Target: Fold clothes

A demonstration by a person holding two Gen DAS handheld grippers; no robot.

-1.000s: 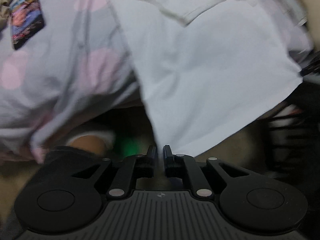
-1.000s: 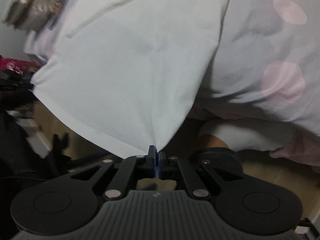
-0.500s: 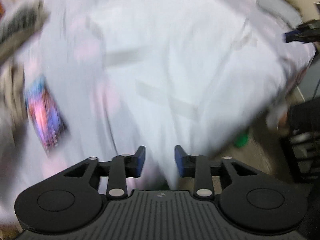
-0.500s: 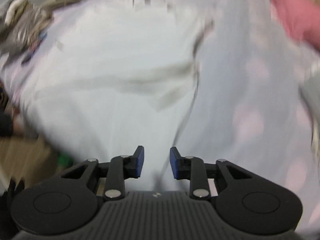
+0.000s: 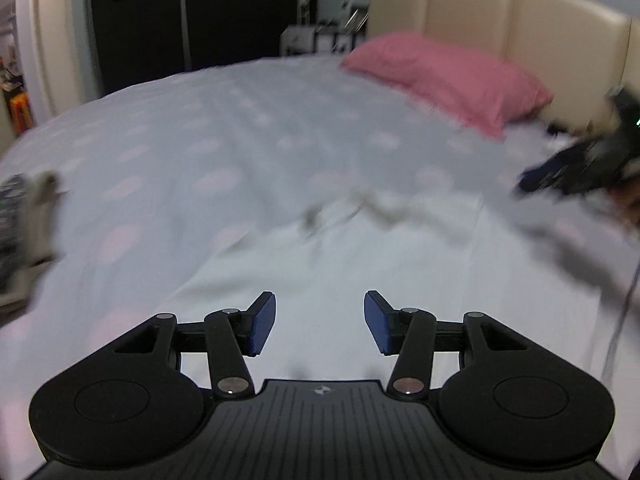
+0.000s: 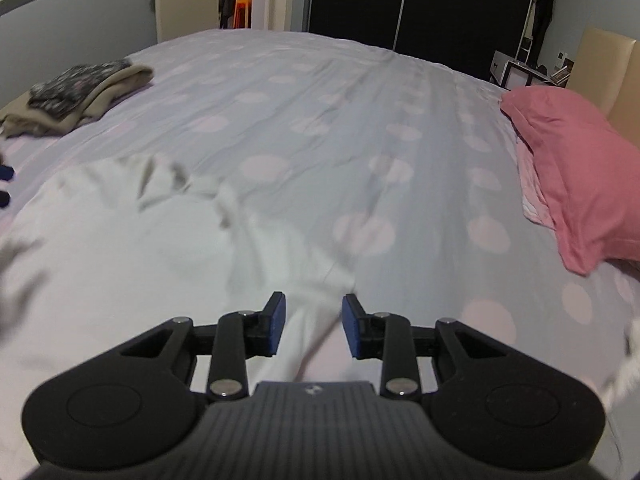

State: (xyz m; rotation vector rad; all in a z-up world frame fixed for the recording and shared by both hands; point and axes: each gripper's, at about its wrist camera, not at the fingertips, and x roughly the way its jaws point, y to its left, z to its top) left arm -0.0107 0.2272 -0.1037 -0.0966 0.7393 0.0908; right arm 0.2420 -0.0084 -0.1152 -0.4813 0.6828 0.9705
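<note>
A white garment (image 6: 120,264) lies spread on the bed, filling the lower left of the right wrist view and the lower middle of the left wrist view (image 5: 360,264). Its far edge is rumpled, with a beige trim or collar bunched up near the middle of both pictures; the left wrist view is blurred, so the detail there is hard to read.

The left gripper (image 5: 319,322) sits at the bottom of its own view with its blue pads well apart and the jaws opening. The white cloth shows in the gap below them, but the pads do not press on it. The right gripper (image 6: 313,322) is at the bottom of its view, its jaws parted less widely and also opening. A narrow fold of the garment runs up between the pads, apparently without touching either. In the left wrist view the right gripper shows again as a dark blur at the right edge.

Under the garment is a pale grey bedsheet (image 6: 320,128) with pink dots. A pink pillow (image 6: 576,176) lies at the right of the right wrist view, against a cream headboard (image 5: 520,16). A pile of folded clothes (image 6: 80,92), beige and dark patterned, sits at the upper left. Dark wardrobe doors (image 6: 400,0) stand behind the bed.
</note>
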